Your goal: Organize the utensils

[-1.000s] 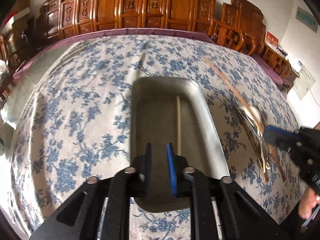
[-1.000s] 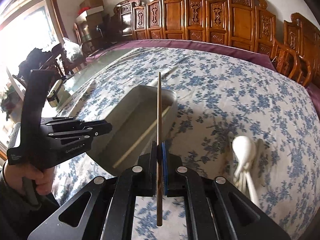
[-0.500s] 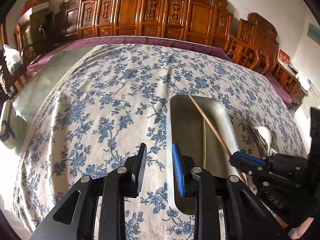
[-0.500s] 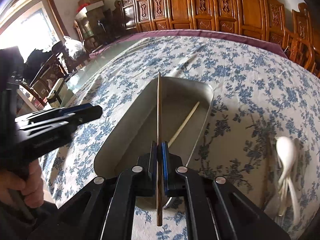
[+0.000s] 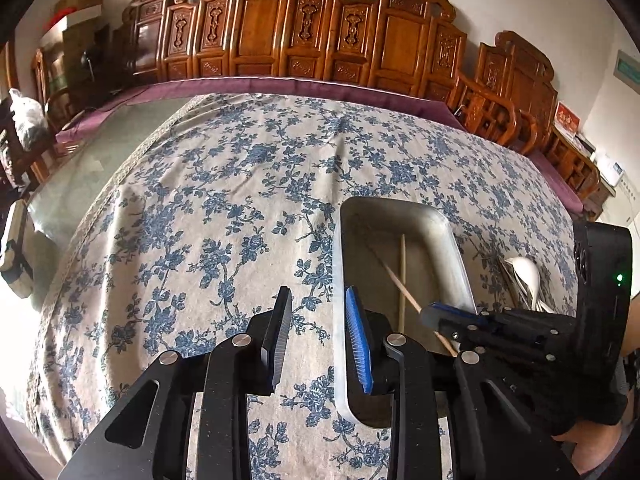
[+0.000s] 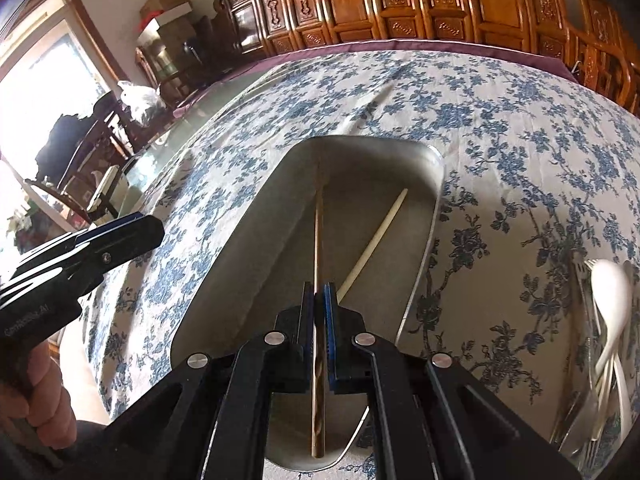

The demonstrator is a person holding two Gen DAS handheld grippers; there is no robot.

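Right gripper: jaws pressed together on a dark wooden chopstick, which points forward, low over the metal tray. Left gripper: jaws spread, nothing between them, hovering above the cloth just left of the tray. Lettering on the left gripper's side in the right wrist view is too blurred to read; a red sign by the far wall is likewise illegible.

Table: wide, covered with a blue-floral tablecloth, purple edge beyond. Carved wooden chairs line the back wall; cardboard boxes sit stacked near a bright window.

Tray holds one pale chopstick lying flat. White spoon rests on a bundle of cutlery right of the tray.

Change: half a second ago the held chopstick stood higher above the tray; its tip has since dropped toward the tray floor.
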